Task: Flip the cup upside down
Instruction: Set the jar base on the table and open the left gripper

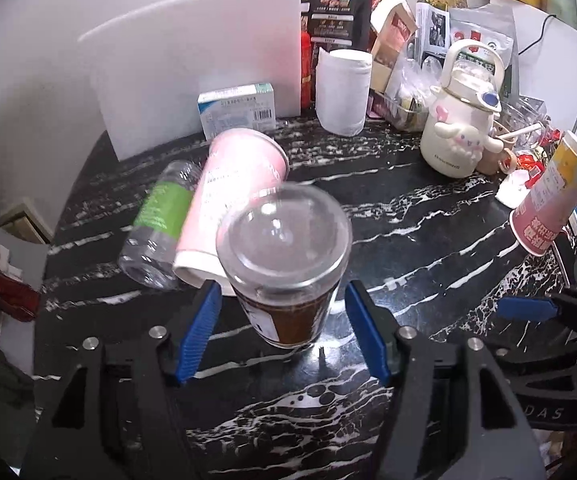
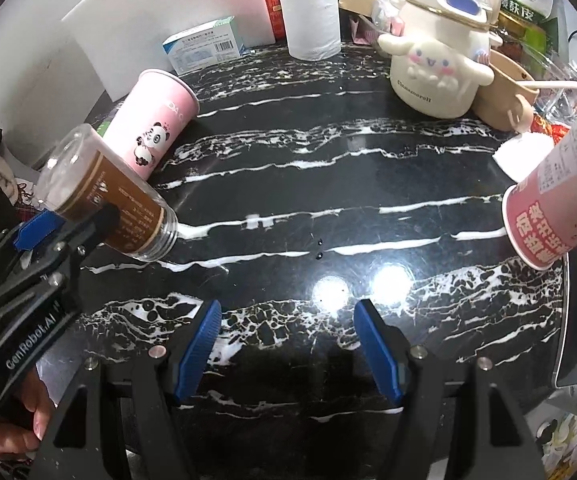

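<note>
A clear plastic cup with a brown label (image 1: 284,280) stands upside down on the black marble table (image 1: 428,248), its base facing up. My left gripper (image 1: 284,336) is open, with its blue fingers on either side of the cup's lower part and a gap on both sides. In the right wrist view the same cup (image 2: 108,196) shows at the left beside the left gripper (image 2: 64,226). My right gripper (image 2: 288,348) is open and empty over bare table.
A pink paper cup (image 1: 232,200) and a clear bottle with a green label (image 1: 160,224) stand just behind the clear cup. Another pink cup (image 2: 556,200) stands inverted at the right. A white character kettle (image 2: 436,64), paper roll (image 2: 312,12) and boxes crowd the back.
</note>
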Demonstrator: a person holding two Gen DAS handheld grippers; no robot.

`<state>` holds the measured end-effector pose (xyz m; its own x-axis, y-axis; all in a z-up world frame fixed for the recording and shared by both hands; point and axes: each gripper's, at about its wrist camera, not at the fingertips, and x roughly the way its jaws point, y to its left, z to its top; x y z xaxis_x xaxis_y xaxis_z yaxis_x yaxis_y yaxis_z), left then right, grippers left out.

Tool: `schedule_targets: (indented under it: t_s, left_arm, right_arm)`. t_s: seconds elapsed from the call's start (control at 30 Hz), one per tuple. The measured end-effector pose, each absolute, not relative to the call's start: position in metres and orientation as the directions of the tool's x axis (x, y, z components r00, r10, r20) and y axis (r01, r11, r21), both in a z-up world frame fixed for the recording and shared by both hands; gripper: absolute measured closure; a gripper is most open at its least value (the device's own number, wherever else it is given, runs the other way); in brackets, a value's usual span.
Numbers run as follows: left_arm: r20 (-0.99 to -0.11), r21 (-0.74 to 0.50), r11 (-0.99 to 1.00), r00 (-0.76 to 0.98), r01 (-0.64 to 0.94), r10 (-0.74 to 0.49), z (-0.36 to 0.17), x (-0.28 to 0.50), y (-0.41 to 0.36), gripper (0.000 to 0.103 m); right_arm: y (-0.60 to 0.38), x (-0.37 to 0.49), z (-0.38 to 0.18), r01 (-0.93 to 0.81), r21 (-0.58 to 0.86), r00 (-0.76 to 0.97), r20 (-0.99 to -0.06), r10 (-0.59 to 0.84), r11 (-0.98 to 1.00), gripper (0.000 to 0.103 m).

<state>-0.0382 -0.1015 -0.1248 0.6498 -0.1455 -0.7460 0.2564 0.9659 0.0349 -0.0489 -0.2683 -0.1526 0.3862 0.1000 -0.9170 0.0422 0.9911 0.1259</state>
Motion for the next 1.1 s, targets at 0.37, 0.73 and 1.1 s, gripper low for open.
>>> schedule_targets:
  t_s: [0.37, 0.73, 1.1]
  left_arm:
    - [-0.754, 0.001, 0.963, 0.633, 0.268, -0.175, -0.051, -0.044, -0.080, 0.021]
    - [-0.788, 0.009, 0.981, 0.606, 0.193, -0.112, 0.001, -0.045, -0.034, 0.019]
    - [-0.845, 0.007, 0.996, 0.534, 0.092, -0.044, 0.001, -0.051, 0.000, 0.018]
  right_arm:
    - [-0.251, -0.049, -0.096, -0.017, 0.094, 0.448, -0.889, 0.091, 0.995, 0.034]
    - [-0.226, -0.057, -0.045, -0.072, 0.084, 0.494, -0.862, 0.109, 0.994, 0.034]
    - [-0.199, -0.062, -0.010, -0.140, 0.052, 0.547, -0.828, 0.121, 0.989, 0.033]
